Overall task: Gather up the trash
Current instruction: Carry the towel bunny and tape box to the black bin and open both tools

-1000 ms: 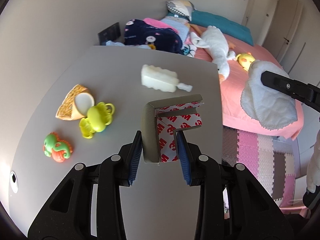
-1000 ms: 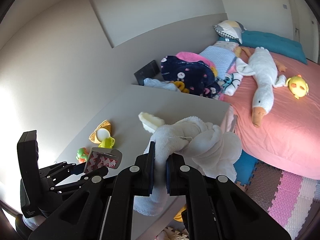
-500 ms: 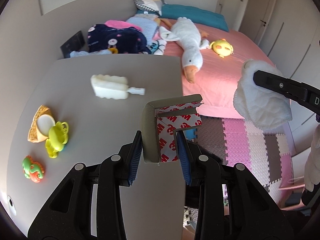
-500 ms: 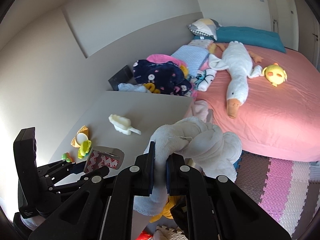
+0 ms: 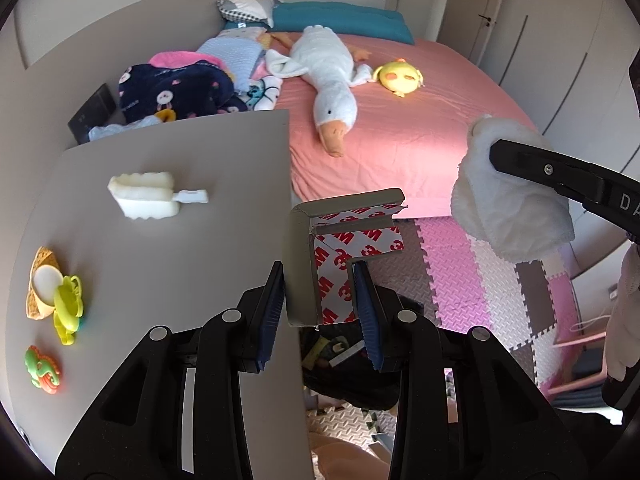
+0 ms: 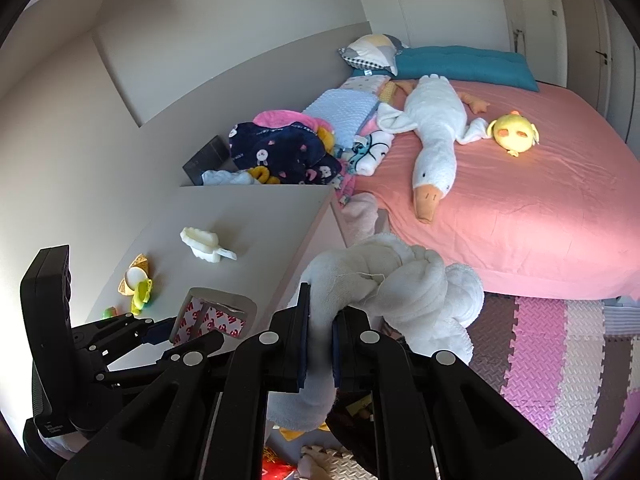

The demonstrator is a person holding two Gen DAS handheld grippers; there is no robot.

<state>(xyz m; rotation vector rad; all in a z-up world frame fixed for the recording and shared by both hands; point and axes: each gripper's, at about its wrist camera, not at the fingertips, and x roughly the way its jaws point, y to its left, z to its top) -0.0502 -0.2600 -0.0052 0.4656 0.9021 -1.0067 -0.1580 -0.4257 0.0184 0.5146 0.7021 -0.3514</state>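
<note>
Both claws had swung off the tabletop (image 5: 168, 264) past its right edge: the left claw (image 5: 318, 300) gripped a foam corner guard (image 5: 320, 248), the right claw (image 6: 320, 344) clamped a white cloth (image 6: 400, 292), likely bound for the dark trash bag (image 5: 344, 376) below.

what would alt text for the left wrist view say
The left hand-held gripper clamps a grey corner guard with red-and-white backing, past the edge of a grey table holding small toys. Behind: a pink bed with a plush goose.
</note>
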